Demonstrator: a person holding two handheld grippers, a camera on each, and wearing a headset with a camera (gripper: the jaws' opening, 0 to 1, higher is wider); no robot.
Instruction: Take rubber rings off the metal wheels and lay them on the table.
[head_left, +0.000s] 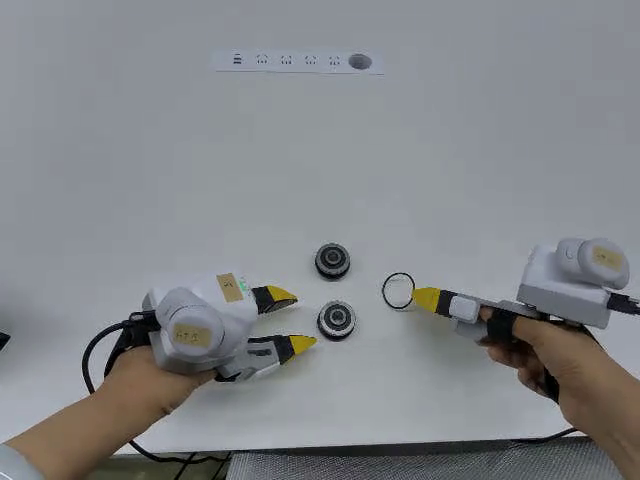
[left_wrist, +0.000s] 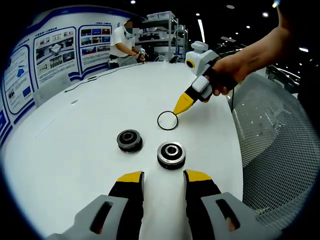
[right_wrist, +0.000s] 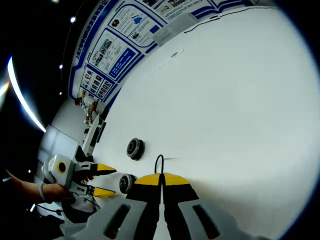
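My right gripper (head_left: 421, 298) is pressed together, pinching the near edge of the rubber ring (head_left: 398, 291), which lies low over the bench (head_left: 470, 170) straight off its tips. My left gripper (head_left: 298, 318) is spread and holds nothing. One metal wheel (head_left: 336, 320) sits just ahead of it, and the second wheel (head_left: 332, 260) is further out, both apart from the ring.

rubber ring (head_left: 398, 291) black | wheels (head_left: 337, 320) black, silver hubs | table (head_left: 300, 180) white | left claw (head_left: 299, 318), right claw (head_left: 427, 298) yellow-tipped
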